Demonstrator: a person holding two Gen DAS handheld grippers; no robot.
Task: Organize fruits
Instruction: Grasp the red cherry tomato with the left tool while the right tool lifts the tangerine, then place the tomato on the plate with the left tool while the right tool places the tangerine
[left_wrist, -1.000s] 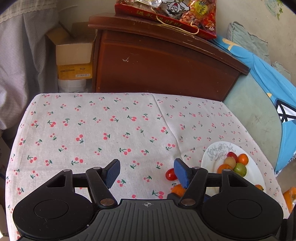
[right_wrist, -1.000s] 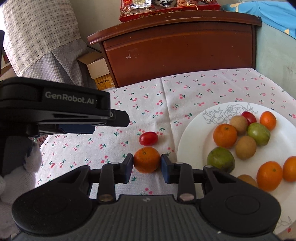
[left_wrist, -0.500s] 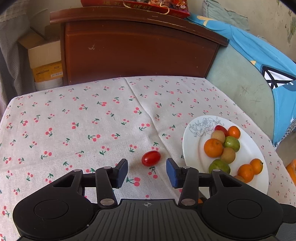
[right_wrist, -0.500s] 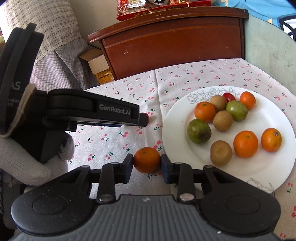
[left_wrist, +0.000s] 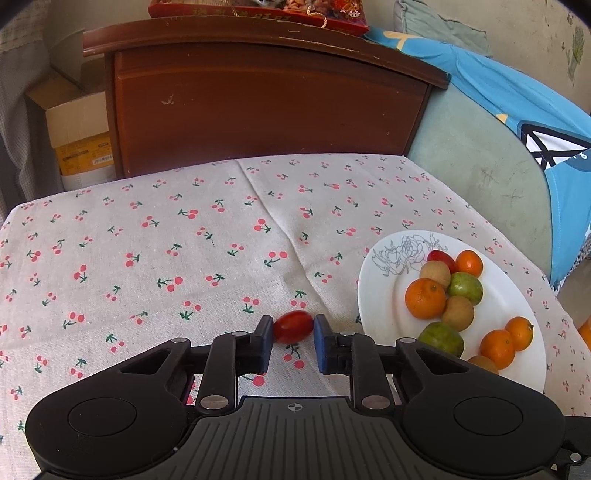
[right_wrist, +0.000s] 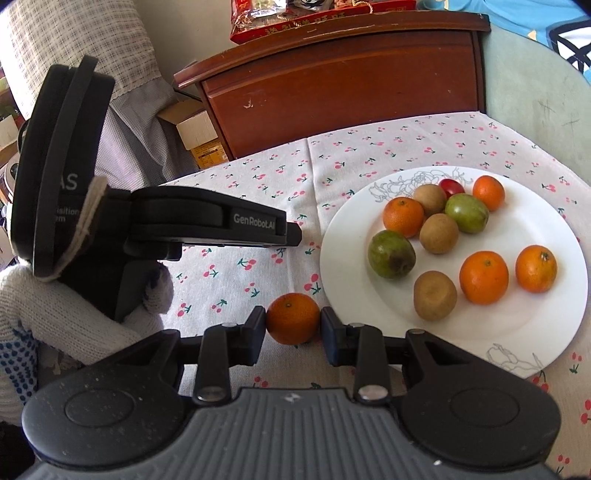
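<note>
A red cherry tomato (left_wrist: 293, 326) lies on the cherry-print tablecloth between the blue pads of my left gripper (left_wrist: 293, 334); the pads sit close on both sides of it. My right gripper (right_wrist: 293, 325) is shut on a small orange (right_wrist: 293, 318) and holds it just left of the white plate (right_wrist: 546, 332). The plate (left_wrist: 380, 295) holds several oranges, green fruits, brown fruits and one red tomato. The left gripper's body (right_wrist: 207, 221) shows in the right wrist view, left of the plate.
A brown wooden cabinet (left_wrist: 266, 99) stands behind the table with a red snack bag on top. A cardboard box (left_wrist: 77, 136) sits at the back left. A bed with blue bedding (left_wrist: 517, 122) lies to the right.
My left gripper has moved up to the cherry tomato and narrowed its jaws around it. My right gripper has carried the orange towards the plate's left edge.
</note>
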